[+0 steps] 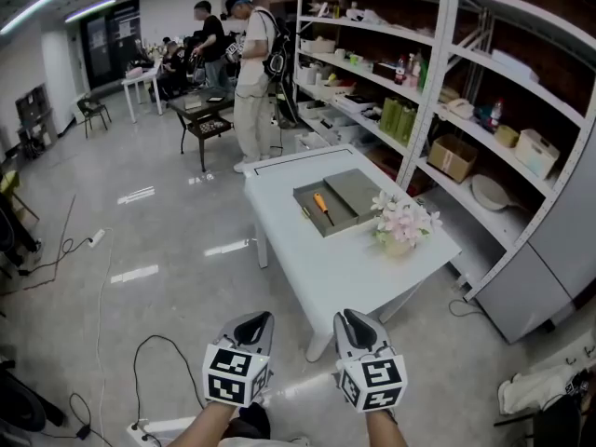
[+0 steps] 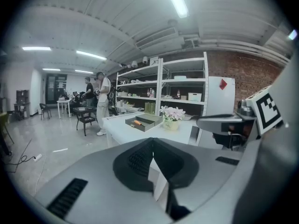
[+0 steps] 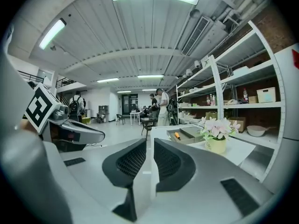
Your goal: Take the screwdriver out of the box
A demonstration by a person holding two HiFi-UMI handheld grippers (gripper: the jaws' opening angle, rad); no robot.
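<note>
An orange-handled screwdriver [image 1: 322, 207] lies in the open grey box [image 1: 328, 230] on the white table [image 1: 345, 273], well ahead of both grippers. The left gripper view shows the screwdriver [image 2: 138, 122] small in the box [image 2: 145, 123]; the right gripper view also catches the screwdriver [image 3: 177, 136] and box [image 3: 188, 135]. My left gripper [image 1: 253, 319] hangs over the floor short of the table, jaws closed tip to tip on nothing [image 2: 152, 141]. My right gripper [image 1: 352, 317] is beside it, with a narrow empty gap between its jaws [image 3: 150, 141].
A pot of pale pink flowers [image 1: 402, 223] stands right of the box. White shelving [image 1: 447, 110] full of goods runs along the table's right side. People [image 1: 250, 73] stand at a dark table [image 1: 205, 119] at the back. Cables [image 1: 158, 361] and a power strip lie on the floor near me.
</note>
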